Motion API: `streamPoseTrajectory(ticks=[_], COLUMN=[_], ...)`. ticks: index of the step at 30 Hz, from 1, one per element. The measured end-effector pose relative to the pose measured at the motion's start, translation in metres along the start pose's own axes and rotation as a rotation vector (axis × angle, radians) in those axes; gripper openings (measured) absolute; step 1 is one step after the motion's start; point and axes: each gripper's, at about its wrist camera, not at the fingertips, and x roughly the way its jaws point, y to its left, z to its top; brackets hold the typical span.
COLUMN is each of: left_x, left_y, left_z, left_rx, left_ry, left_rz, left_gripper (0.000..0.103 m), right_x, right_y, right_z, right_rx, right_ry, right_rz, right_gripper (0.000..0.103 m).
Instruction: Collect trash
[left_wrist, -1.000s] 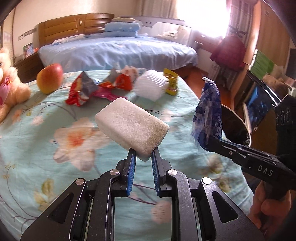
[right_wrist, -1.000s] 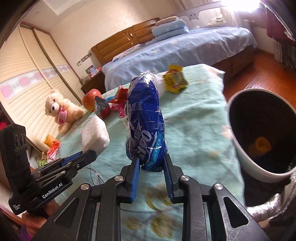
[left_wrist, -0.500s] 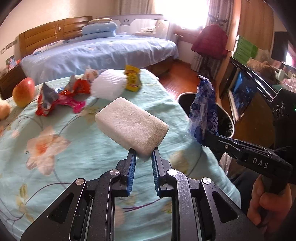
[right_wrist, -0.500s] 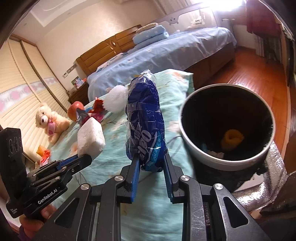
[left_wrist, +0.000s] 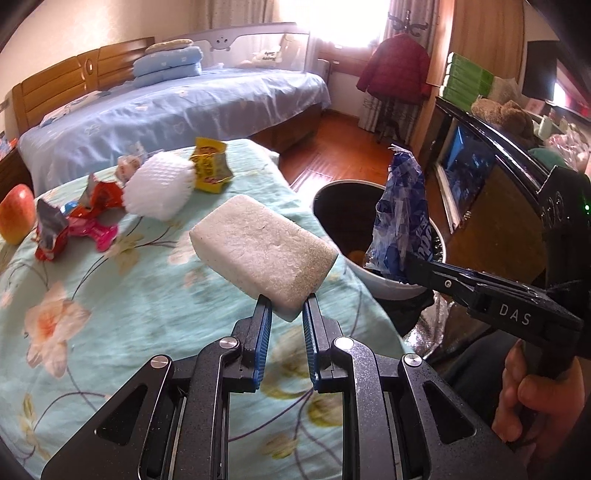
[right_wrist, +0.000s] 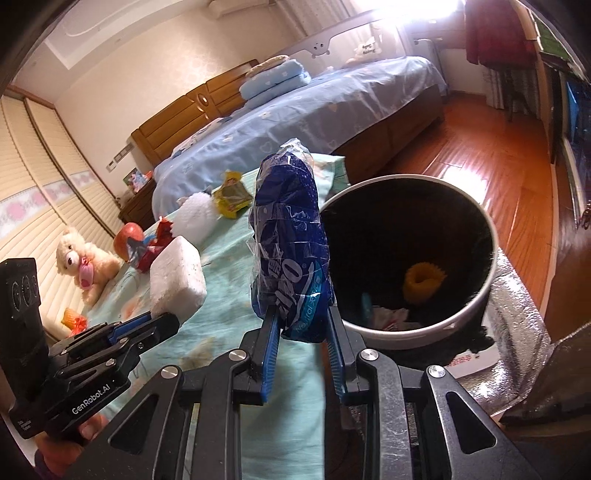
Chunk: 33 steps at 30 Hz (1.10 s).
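Observation:
My left gripper (left_wrist: 287, 308) is shut on a white foam block (left_wrist: 262, 251) and holds it above the right part of the flowered table, left of the trash bin (left_wrist: 384, 281). The block also shows in the right wrist view (right_wrist: 177, 273). My right gripper (right_wrist: 300, 319) is shut on a blue plastic wrapper (right_wrist: 291, 247), held upright beside the left rim of the white bin (right_wrist: 417, 332). In the left wrist view the wrapper (left_wrist: 402, 225) hangs over the bin's opening. The bin holds a yellow cup-like piece (right_wrist: 423, 280) and crumpled scraps.
On the table lie a white foam net (left_wrist: 159, 192), a yellow snack bag (left_wrist: 210, 170), red and pink wrappers (left_wrist: 79, 221) and an apple (left_wrist: 14, 214). A teddy bear (right_wrist: 85, 258) sits further left. A blue bed (left_wrist: 177, 118) stands behind; dark furniture (left_wrist: 487, 192) is right.
Both grippers have moved right toward the bin with their loads. The bin has come closer in both views, and the blue wrapper now stands next to its rim.

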Motion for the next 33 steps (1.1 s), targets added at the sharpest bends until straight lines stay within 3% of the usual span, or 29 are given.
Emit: streamPoseTrajectory(ticks=[33], left_x=[0.062], left_y=[-0.053], left_z=[0.051], left_rx=[0.101], left_ry=[0.061], left_rz=[-0.060], left_gripper=[0.016], right_x=[0.008], right_y=[-0.064], right_z=[0.037], right_rx=[0.058], right_ry=[0.015], right_rz=[-0.134], right_gripper=[0.025])
